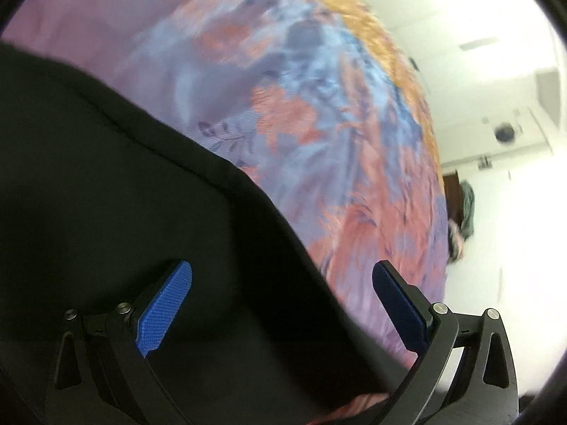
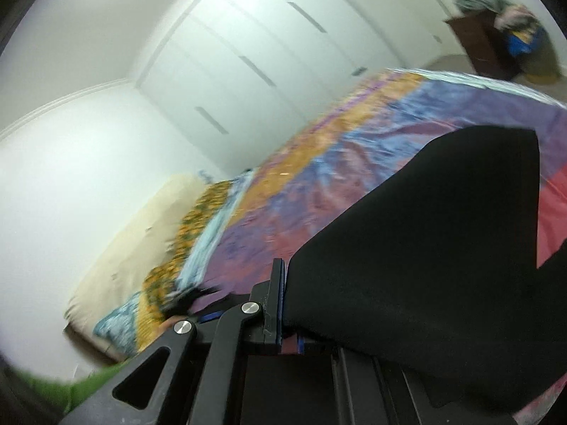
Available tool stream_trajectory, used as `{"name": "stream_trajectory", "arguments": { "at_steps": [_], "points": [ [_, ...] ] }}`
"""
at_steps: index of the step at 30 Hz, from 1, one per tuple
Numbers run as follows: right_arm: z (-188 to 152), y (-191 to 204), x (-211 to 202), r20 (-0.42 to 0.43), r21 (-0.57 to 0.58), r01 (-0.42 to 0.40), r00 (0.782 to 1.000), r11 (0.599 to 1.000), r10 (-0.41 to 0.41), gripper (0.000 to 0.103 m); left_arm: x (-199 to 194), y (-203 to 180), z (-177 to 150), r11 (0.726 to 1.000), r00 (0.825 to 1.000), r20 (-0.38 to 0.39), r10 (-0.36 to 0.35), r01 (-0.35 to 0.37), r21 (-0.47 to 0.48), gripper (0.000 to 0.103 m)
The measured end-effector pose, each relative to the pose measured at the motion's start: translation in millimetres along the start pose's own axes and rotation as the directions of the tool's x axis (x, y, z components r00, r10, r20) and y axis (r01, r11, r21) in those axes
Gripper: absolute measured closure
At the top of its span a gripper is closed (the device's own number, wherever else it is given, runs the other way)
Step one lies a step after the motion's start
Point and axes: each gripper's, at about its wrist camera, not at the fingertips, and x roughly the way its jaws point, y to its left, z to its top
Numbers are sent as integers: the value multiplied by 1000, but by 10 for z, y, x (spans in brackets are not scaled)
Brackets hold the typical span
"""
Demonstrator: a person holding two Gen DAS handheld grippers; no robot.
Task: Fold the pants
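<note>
Pants (image 2: pixel 443 248): black, on bed (image 2: pixel 319 163), one edge raised. Right tool (image 2: pixel 280 304) clamped on it, apparently a hem; left tool (image 1: pixel 281 304) apart above cloth. Carry edge over squarely, taut.

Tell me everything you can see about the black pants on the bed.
The black pants look like plain, matte, soft cloth, with no print, seam or pocket visible. In the right wrist view the right gripper has its jaws shut on one edge, and the cloth hangs raised from there above the colourful bedspread. In the left wrist view the pants lie across the bedspread beneath the left gripper, whose jaws are open and hold nothing.
</note>
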Motion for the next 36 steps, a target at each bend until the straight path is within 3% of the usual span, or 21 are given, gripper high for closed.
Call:
{"name": "stream_trajectory", "arguments": {
  "at_steps": [3,5,7,9,12,14,17,18,20,22,23,26,27,29,30,31,33,36],
  "points": [
    [-79,165,-145,-14,-48,-87,996,995,87,97,2,9,53,1000,1000,24,-15,15,-26,5],
    [-145,208,-248,-50,-62,-141,989,988,138,97,-60,14,40,1000,999,42,-15,16,-22,23],
    [-214,206,-292,-83,-81,-141,988,987,134,97,-205,58,-10,1000,998,56,-9,9,-2,98],
    [-241,58,-243,-94,-80,-62,994,995,55,97,-461,101,-66,997,994,85,-70,71,-2,95],
    [-188,-367,-112,-59,-28,56,997,998,-58,97,-1225,-45,-350,986,967,206,-153,135,98,95],
    [-83,-564,1,-41,9,102,994,995,-102,97,-1741,-149,-648,976,942,291,-167,116,182,95],
    [52,-547,-34,0,26,61,998,998,-61,97,-2321,-131,-1302,962,909,387,-156,51,268,94],
    [99,-539,-60,-7,16,63,998,998,-63,97,-2407,-23,-1618,964,906,399,-139,31,266,93],
    [62,-571,-120,-71,17,119,991,993,-118,97,-2332,228,-2004,973,921,378,-94,4,231,93],
    [-9,-818,-46,-173,65,213,964,975,-200,97,-2012,638,-2296,986,954,300,-26,-24,163,93],
    [-131,-977,-8,-241,96,281,937,955,-252,97,-1871,793,-2383,990,965,263,-3,-34,137,93],
    [-502,-1450,109,-407,154,456,838,877,-364,96,-1518,1118,-2487,996,978,203,39,-53,67,96],
    [-545,-1524,138,-420,153,475,825,866,-378,93,-1504,1164,-2479,998,979,202,25,-35,49,96],
    [-537,-1561,140,-410,177,469,834,865,-369,93,-1548,1152,-2424,999,975,222,-6,-3,39,96],
    [-511,-1533,118,-391,172,463,842,870,-371,77,-1588,1134,-2399,999,972,233,-13,3,45,95],
    [-483,-1510,98,-371,165,452,852,877,-369,50,-1603,1122,-2371,999,971,236,-27,16,48,90],
    [-472,-1507,40,-345,198,435,870,879,-353,24,-1599,1160,-2366,999,972,231,-45,39,26,76],
    [-446,-1638,-159,-269,324,392,911,861,-314,24,-1584,1205,-2307,997,968,244,-66,72,-13,74]
  ]
}}
